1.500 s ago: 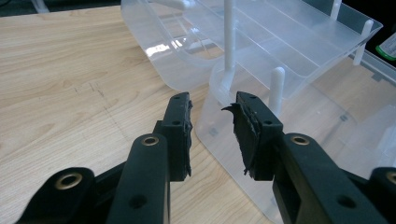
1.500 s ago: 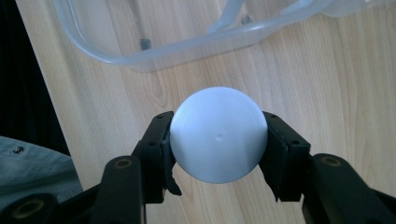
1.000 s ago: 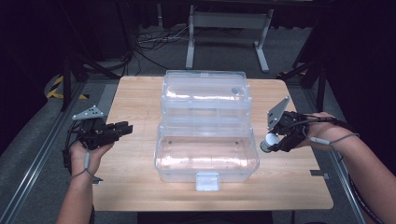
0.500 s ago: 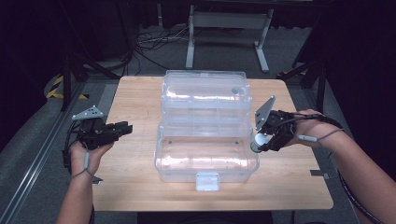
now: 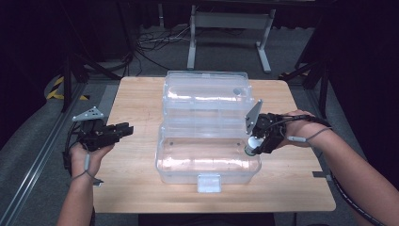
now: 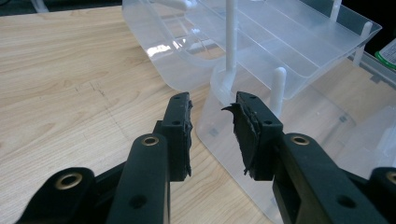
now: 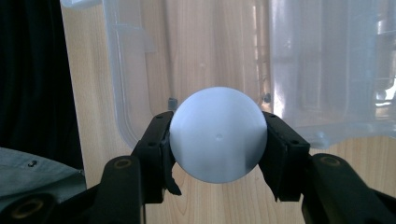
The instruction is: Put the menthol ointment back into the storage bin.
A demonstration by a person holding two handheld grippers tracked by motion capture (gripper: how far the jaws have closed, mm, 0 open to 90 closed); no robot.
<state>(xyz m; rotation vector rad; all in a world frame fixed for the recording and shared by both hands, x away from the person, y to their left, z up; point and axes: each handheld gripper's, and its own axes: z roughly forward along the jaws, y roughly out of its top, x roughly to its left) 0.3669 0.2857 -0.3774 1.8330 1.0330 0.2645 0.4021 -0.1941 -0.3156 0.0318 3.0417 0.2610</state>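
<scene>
A clear plastic box lies open in the middle of the wooden table, its lid part folded back toward the far side. My right gripper hangs over the right edge of the box's front half, shut on a white round object. In the right gripper view that white round object sits between the two pads, with the box beneath it. My left gripper is open and holds nothing, left of the box and just above the table. In the left gripper view its jaws point at the box's corner.
A metal stand and loose cables are on the floor beyond the table's far edge. A latch tab sticks out of the box's front. Bare wood lies left of the box. A green-labelled item peeks in at the left gripper view's right edge.
My right gripper has carried the white round object leftward, from beside the box to over its right edge. The left gripper has stayed where it was.
</scene>
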